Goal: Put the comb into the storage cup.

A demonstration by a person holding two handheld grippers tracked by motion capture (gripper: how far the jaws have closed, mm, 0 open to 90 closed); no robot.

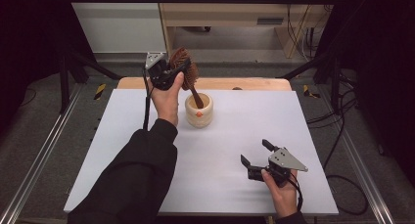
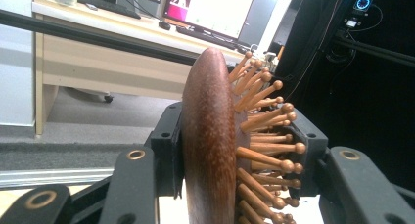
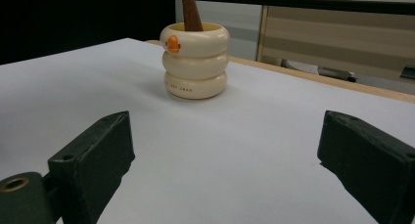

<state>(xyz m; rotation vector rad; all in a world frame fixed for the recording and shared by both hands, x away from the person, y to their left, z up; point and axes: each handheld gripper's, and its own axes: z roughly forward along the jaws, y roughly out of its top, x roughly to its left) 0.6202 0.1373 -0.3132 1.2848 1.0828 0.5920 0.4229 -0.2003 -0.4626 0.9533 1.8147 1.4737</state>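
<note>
Left gripper [image 1: 172, 71] is clamped on the brush [image 1: 186, 70] head, one jaw on the smooth back, the other on the bristle side. Brush sits upright, tilted a bit: head up top, handle pointing down into the cup [image 1: 199, 110] at the table's [image 1: 122, 136] far middle. So its long axis runs near vertical, and I'd guess any move goes along that line. Right gripper [image 1: 259, 160] has its jaws wide apart, holding nothing, low near the front edge, well away from the cup.

A white-topped table [image 1: 122, 150] carries a cream ringed cup [image 1: 199, 111].
</note>
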